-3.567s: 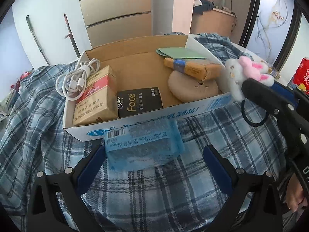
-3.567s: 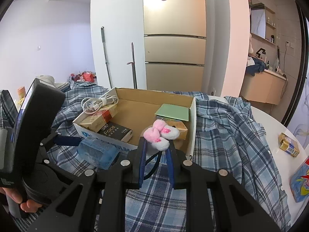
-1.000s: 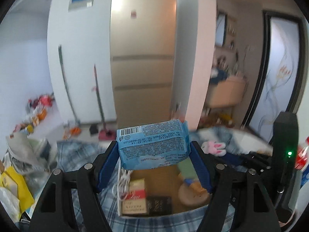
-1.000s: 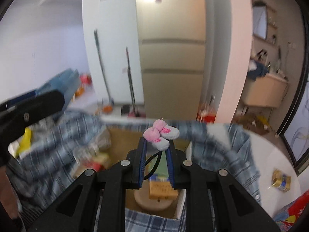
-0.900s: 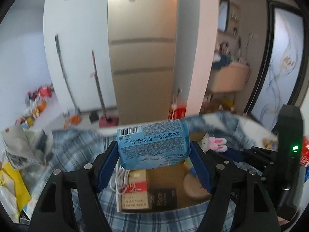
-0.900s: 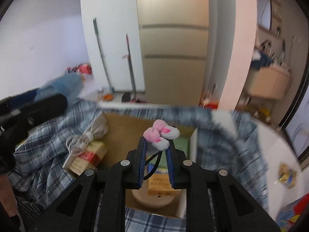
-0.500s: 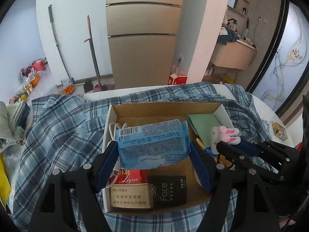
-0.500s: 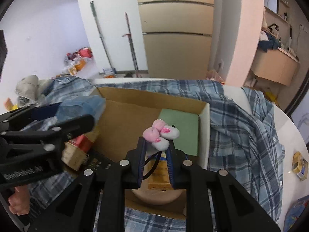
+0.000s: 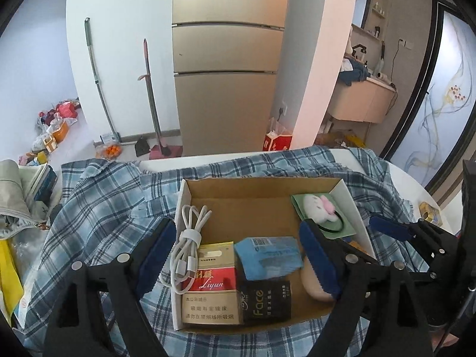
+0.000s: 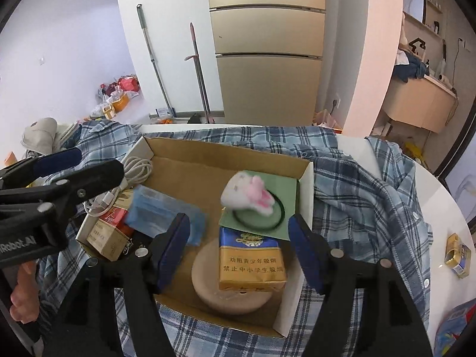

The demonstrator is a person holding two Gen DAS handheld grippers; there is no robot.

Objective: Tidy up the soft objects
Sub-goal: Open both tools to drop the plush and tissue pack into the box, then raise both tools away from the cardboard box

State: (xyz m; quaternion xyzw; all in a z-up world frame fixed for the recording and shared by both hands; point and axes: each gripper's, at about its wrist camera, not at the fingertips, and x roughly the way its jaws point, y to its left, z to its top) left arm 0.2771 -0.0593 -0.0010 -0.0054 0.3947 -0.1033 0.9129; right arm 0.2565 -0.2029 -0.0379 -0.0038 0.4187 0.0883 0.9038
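My left tongs (image 9: 238,255) and my right tongs (image 10: 239,245) both hang spread wide and empty over the cardboard box (image 9: 258,190), which sits on a plaid shirt (image 9: 101,205) spread across the desk (image 10: 428,175). The blue tissue pack (image 9: 267,257) lies in the box, resting partly on the black Face box (image 9: 266,300) just beside the red cigarette carton (image 9: 212,270) and the white cable (image 9: 190,238). The plush bunny (image 10: 248,195), blurred, sits with its black hair tie (image 10: 258,214) on the green card (image 10: 285,190), behind the gold cigarette pack (image 10: 251,260) lying on the round tan cushion (image 10: 208,291).
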